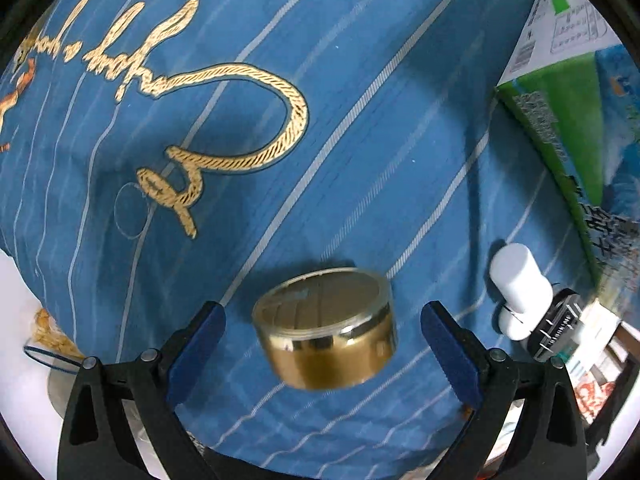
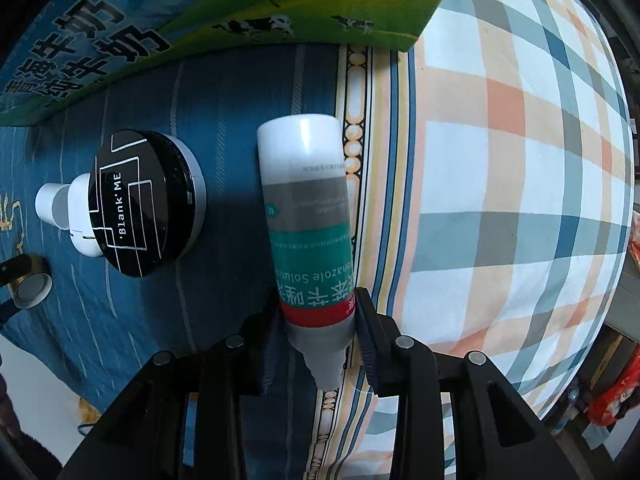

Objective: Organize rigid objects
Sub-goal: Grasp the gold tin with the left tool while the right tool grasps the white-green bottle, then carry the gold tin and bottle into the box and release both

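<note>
A round gold tin [image 1: 326,326] with a clear lid lies on the blue striped bedspread [image 1: 360,140], between the spread fingers of my open left gripper [image 1: 322,344], touching neither. It shows small in the right wrist view [image 2: 30,286]. My right gripper [image 2: 318,320] is shut on a white bottle with a green and red label [image 2: 310,232], near its neck. A black round "Blank ME" compact [image 2: 132,202] leans against a small white bottle [image 2: 64,208] to the left. Both show in the left wrist view: the white bottle [image 1: 520,284] and the compact [image 1: 558,328].
A green and blue milk carton box [image 1: 576,120] stands along the far side, also in the right wrist view [image 2: 160,40]. A plaid pillow or quilt [image 2: 520,180] rises right of the bottle. The bed's edge runs along the bottom left.
</note>
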A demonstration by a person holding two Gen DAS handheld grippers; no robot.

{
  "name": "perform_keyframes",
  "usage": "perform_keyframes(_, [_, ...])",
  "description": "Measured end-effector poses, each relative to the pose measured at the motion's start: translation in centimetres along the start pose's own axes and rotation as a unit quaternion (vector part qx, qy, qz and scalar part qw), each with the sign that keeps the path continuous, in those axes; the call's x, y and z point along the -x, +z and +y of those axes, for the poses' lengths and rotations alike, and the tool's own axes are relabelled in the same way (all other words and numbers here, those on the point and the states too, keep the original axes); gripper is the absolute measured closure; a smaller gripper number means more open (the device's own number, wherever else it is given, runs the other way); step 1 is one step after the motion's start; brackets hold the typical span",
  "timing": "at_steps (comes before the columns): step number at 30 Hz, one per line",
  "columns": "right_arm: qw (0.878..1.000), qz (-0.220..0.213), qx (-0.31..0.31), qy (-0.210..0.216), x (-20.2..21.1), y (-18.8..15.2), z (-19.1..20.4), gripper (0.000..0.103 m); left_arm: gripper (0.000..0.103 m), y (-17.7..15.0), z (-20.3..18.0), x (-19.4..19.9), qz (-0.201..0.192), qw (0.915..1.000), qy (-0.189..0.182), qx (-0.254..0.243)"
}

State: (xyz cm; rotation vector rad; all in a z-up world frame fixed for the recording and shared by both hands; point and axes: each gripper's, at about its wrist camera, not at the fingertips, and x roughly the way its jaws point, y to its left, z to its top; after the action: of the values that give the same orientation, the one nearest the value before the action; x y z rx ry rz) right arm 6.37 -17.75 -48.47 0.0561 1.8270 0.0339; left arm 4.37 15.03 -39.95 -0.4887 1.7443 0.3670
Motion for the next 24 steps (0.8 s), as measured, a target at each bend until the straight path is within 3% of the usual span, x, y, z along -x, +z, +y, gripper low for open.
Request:
perform_keyframes(5, [1.000, 0.002, -0.001, 0.007, 0.4, 0.0, -1.6, 0.066, 0.035, -0.2, -1.2, -0.5, -0.008, 0.9990, 0.030, -0.032])
perform_keyframes(12, [1.000, -0.003, 0.008, 0.006, 0.5, -0.8, -1.9, 0.067, 0.035, -1.9, -4.4, 0.6, -0.040, 0.9940, 0.048, -0.090])
perform_keyframes(15, [0.999, 0.015, 0.007, 0.027, 0.1, -1.6, -2.0, 0.067, 0.035, -3.4, -7.2, 1.1, -0.057, 0.9875, 0.053, -0.137])
perform_keyframes(19, [0.997, 0.042, 0.004, 0.067, -0.4, -2.2, -2.5, 0.067, 0.035, -5.0, -10.1, 0.1, -0.044, 0.9812, 0.044, -0.183])
perform_keyframes(24, [0.996, 0.040, -0.022, 0.082, -0.2, -2.1, -3.3, 0.066, 0.035, -4.5, -11.5, -1.4, -0.017, 0.9827, 0.021, -0.183])
